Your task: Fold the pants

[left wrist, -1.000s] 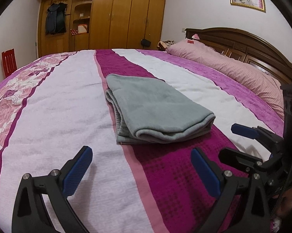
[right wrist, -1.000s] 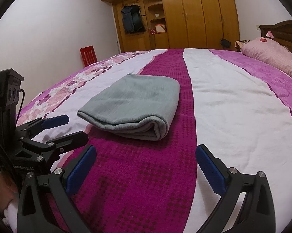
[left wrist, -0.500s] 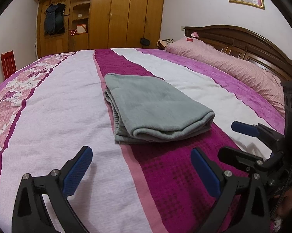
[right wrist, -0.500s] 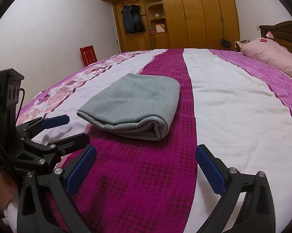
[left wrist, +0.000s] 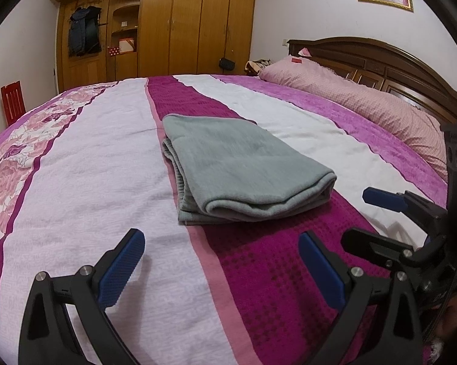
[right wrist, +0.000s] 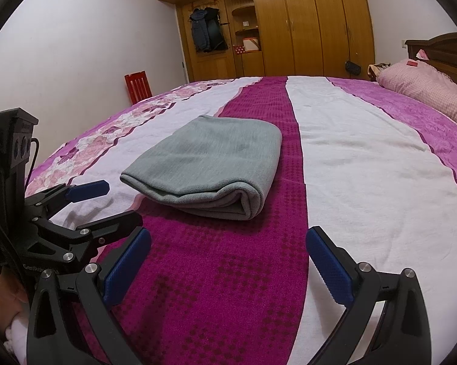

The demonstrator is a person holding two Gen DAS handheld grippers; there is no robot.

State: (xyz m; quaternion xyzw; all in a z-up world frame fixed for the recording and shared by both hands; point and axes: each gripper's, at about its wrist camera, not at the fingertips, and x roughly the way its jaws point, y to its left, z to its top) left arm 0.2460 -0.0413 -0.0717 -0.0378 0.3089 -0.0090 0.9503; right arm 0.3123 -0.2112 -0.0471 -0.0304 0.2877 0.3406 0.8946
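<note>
Your jaws stand wide apart on both sides and hold nothing: the left gripper (left wrist: 219, 261) and the right gripper (right wrist: 228, 261) hang above the bedspread (left wrist: 85, 164), just beside each other. From your left gripper the folded grey pants (left wrist: 237, 164) lie ahead at twelve o'clock, apart from the blue pads (left wrist: 122, 269); from your right one they sit toward eleven o'clock (right wrist: 210, 161). The bundle rests flat across the dark magenta stripe (right wrist: 216, 286), its rounded fold facing you.

even indoor light, perhaps overhead; fisheye-bent, dark corners.
</note>
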